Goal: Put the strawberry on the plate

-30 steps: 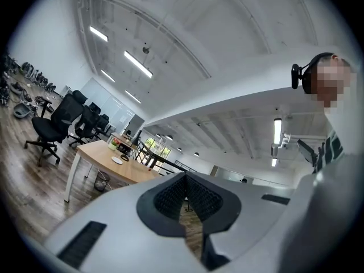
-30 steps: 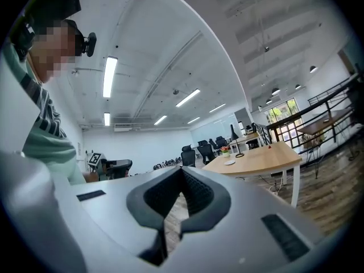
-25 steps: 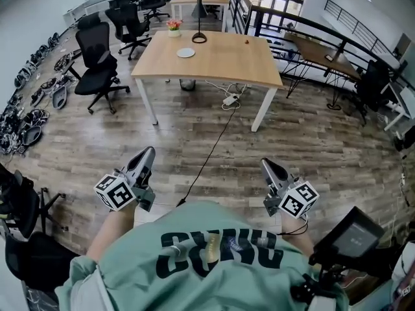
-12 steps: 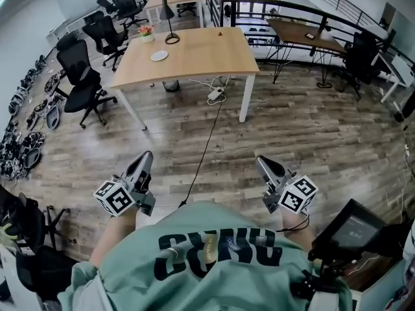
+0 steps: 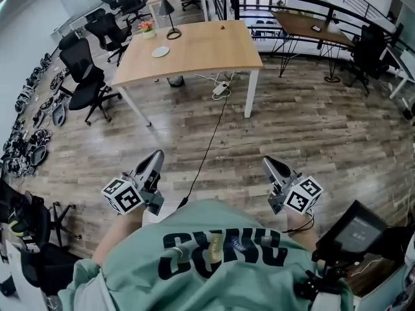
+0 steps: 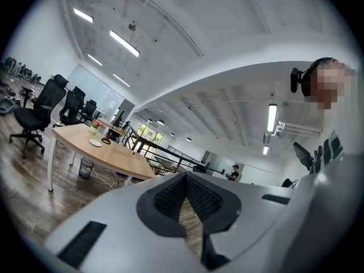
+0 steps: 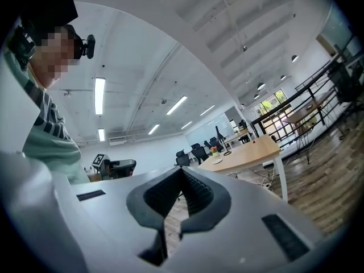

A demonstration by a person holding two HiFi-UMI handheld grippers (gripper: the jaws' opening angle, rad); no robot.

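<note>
Standing well back from the worktop (image 5: 201, 47), I keep both pairs of jaws pressed together on nothing. My left hand-held gripper (image 5: 155, 157) and right hand-held gripper (image 5: 268, 164) point level toward the worktop, with a broad stretch of plank floor (image 5: 298, 128) between us. The strawberry (image 5: 222, 26) sits near the worktop's far edge, well apart from the plate (image 5: 160, 52) toward its left end. A cable (image 5: 211, 141) trails from under the worktop toward me, and office chairs (image 5: 83, 70) crowd its left side.
</note>
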